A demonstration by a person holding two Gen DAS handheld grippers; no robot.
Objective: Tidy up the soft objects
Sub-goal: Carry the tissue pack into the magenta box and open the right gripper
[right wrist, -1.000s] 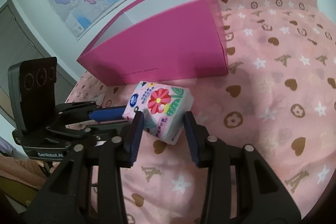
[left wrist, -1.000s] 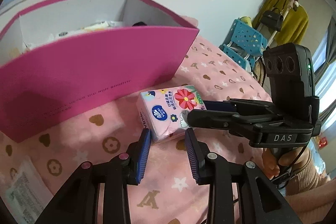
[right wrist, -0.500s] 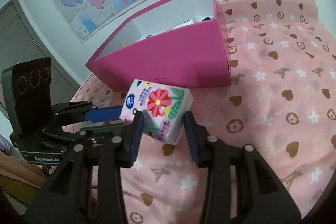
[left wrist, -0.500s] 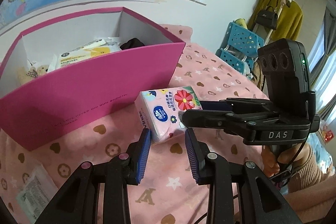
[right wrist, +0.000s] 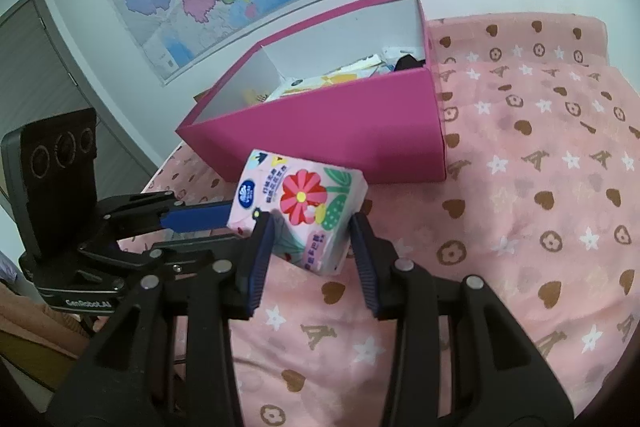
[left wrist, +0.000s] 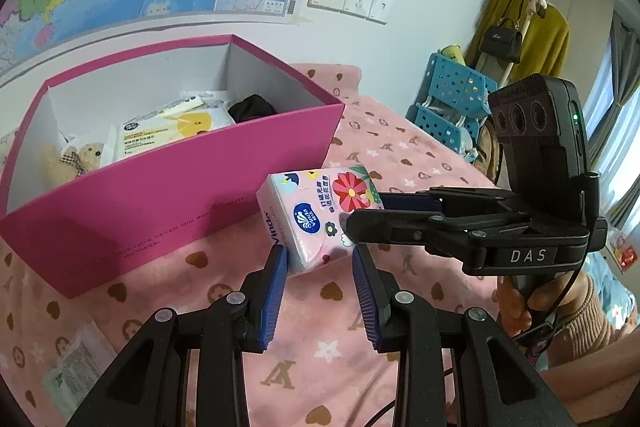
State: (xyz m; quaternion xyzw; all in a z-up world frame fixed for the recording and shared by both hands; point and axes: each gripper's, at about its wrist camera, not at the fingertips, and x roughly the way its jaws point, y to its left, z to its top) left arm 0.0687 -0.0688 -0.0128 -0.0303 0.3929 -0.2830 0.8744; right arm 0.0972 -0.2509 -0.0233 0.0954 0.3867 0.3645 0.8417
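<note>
A pink flowered tissue pack (left wrist: 316, 215) hangs in the air in front of the magenta box (left wrist: 168, 195). My left gripper (left wrist: 320, 259) is shut on its near end, and my right gripper (right wrist: 312, 231) is shut on the pack (right wrist: 304, 207) from the other side. The pack is tilted and lifted clear of the pink blanket (right wrist: 540, 227). The box (right wrist: 340, 131) is open at the top and holds a yellow wipes pack (left wrist: 172, 127), a small teddy bear (left wrist: 76, 159) and a black cloth (left wrist: 252, 107).
A flat plastic packet (left wrist: 72, 367) lies on the blanket at the lower left. The box stands against the wall under a map. A blue plastic rack (left wrist: 452, 103) and a coat stand are beyond the bed's right edge.
Both grippers have risen together with the tissue pack. The pack has left the blanket and the inside of the box has come into view.
</note>
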